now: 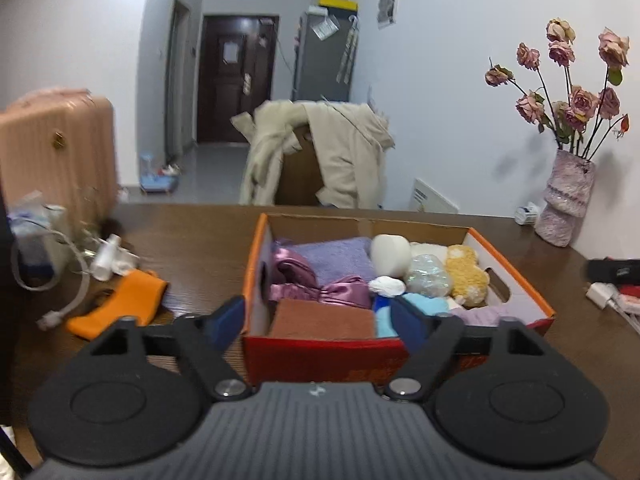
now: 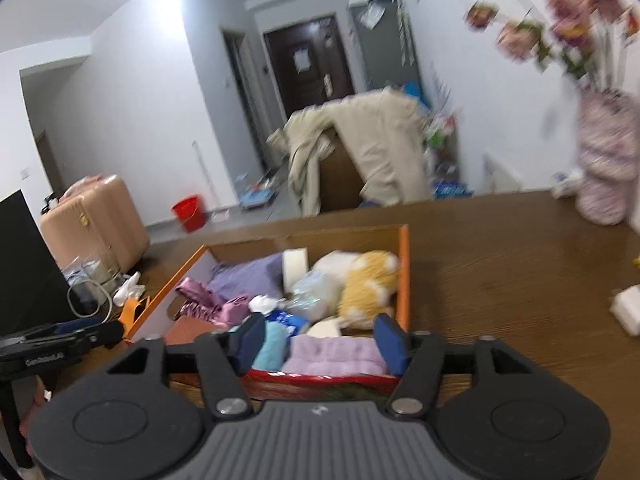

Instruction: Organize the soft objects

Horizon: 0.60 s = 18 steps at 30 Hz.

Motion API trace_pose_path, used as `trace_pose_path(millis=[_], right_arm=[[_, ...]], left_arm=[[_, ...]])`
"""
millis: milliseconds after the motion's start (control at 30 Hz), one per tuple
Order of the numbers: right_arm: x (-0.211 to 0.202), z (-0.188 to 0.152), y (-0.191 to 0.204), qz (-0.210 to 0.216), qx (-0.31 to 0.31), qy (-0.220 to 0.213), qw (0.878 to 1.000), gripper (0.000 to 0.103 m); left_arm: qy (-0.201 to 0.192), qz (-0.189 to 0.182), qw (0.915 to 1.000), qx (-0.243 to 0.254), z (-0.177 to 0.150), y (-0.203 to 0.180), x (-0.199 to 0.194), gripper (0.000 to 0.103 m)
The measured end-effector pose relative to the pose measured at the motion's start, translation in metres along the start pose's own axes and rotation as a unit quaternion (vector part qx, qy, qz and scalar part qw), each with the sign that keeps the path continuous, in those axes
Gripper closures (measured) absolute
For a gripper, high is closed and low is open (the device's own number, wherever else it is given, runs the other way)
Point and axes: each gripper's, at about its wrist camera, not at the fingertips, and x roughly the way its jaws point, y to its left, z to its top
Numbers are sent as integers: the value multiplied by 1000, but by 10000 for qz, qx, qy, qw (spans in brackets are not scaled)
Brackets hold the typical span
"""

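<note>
An orange-and-red cardboard box [image 1: 256,264] stands on the brown table, full of soft things: a purple towel [image 1: 336,258], pink satin cloth [image 1: 320,290], a brown cloth [image 1: 324,322], a yellow plush [image 1: 466,274], a white sponge [image 1: 390,254]. An orange cloth [image 1: 120,306] lies on the table left of the box. My left gripper [image 1: 318,322] is open and empty in front of the box. My right gripper [image 2: 320,342] is open and empty over the box's [image 2: 404,264] near edge, above a lilac cloth [image 2: 334,356]. The yellow plush [image 2: 368,284] lies beyond.
White cables and a charger [image 1: 76,264] lie at the table's left. A pink vase of dried roses [image 1: 566,200] stands at the back right. A white plug [image 1: 602,294] sits at the right edge. A pink suitcase [image 1: 56,152] and a coat-draped chair [image 1: 320,152] stand beyond the table.
</note>
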Motion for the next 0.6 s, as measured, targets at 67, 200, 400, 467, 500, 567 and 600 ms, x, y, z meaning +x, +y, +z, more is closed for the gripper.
trace_pose_path(millis=[67, 200, 400, 467, 500, 567, 600], right_arm=[[-21, -14, 2, -127, -81, -424, 9990, 13], [-49, -43, 16, -422, -456, -959, 9934, 3], [-70, -65, 36, -416, -668, -1159, 9901, 2], [-76, -69, 41, -440, -676, -1231, 9891, 2], [-79, -71, 43, -451, -681, -1264, 9886, 2], [-89, -74, 45, -437, -698, -1323, 9878, 1], [-92, -76, 47, -411, -712, -1356, 9873, 1]], left_arm=[[-201, 96, 9997, 107, -7, -3, -13, 12], [-578, 168, 9981, 152, -21, -7, -39, 2], [-722, 68, 9972, 195, -35, -10, -66, 0], [-784, 38, 9968, 145, -39, -9, -75, 0], [-822, 6, 9965, 115, -40, -8, -81, 0], [-869, -55, 9962, 96, -42, -8, -86, 0], [-872, -40, 9961, 111, -43, -8, -88, 0]])
